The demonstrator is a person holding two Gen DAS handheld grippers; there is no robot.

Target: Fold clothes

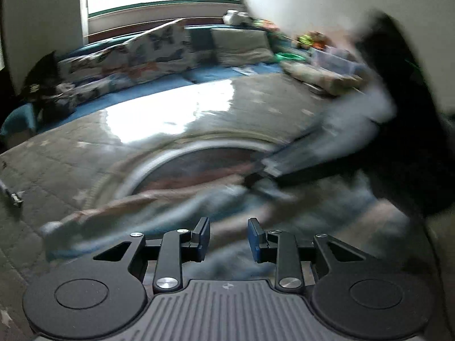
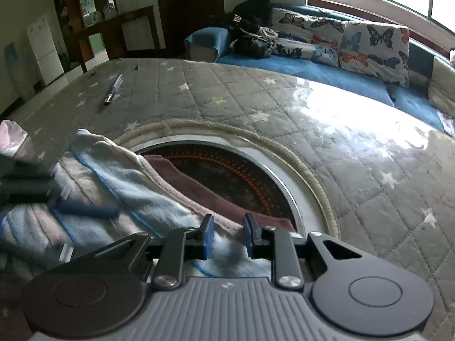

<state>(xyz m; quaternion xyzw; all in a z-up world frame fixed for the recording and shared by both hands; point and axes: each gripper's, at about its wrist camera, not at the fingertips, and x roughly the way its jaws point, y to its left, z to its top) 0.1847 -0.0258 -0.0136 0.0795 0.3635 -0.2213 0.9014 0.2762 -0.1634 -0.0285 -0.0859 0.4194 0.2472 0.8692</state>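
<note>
Over a star-quilted table (image 2: pixel 227 91) with a round inset heater (image 2: pixel 241 176), pale blue and pink clothes (image 2: pixel 128 182) are lying bunched across the heater's near-left rim. Right gripper (image 2: pixel 225 234) is hovering above the cloth, jaws parted, gripping nothing. Left gripper (image 1: pixel 229 237) is likewise standing open and empty over the blurred pile. A pen (image 2: pixel 113 89) is resting well apart, far left.
</note>
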